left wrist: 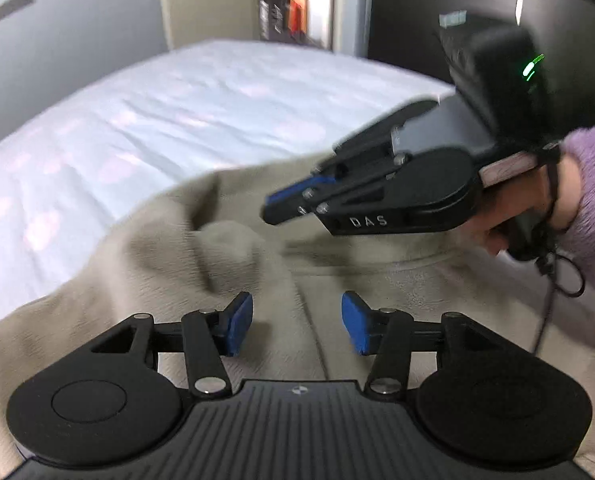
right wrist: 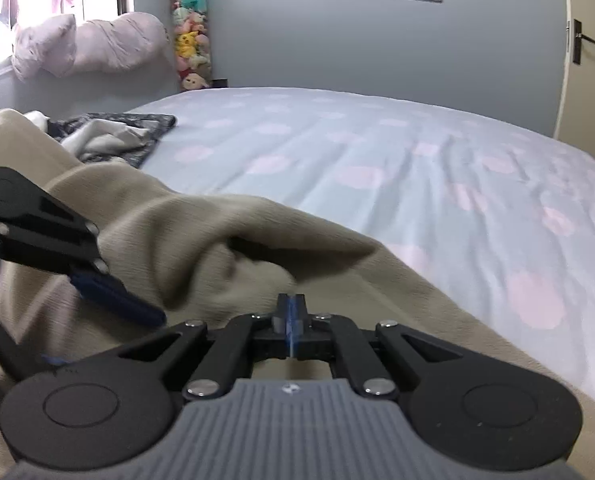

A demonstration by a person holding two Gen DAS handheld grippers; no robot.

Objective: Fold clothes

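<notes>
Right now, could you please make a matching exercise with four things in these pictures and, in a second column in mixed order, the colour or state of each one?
Things:
1. left gripper
2. right gripper
3. garment
4. bed sheet

Colour or state:
A. pale blue with pink spots
B. fingers apart, nothing between them
C. beige, rumpled on the bed
D. fingers closed together

Right pairs: 1-B, 2-D, 3-C, 4-A
</notes>
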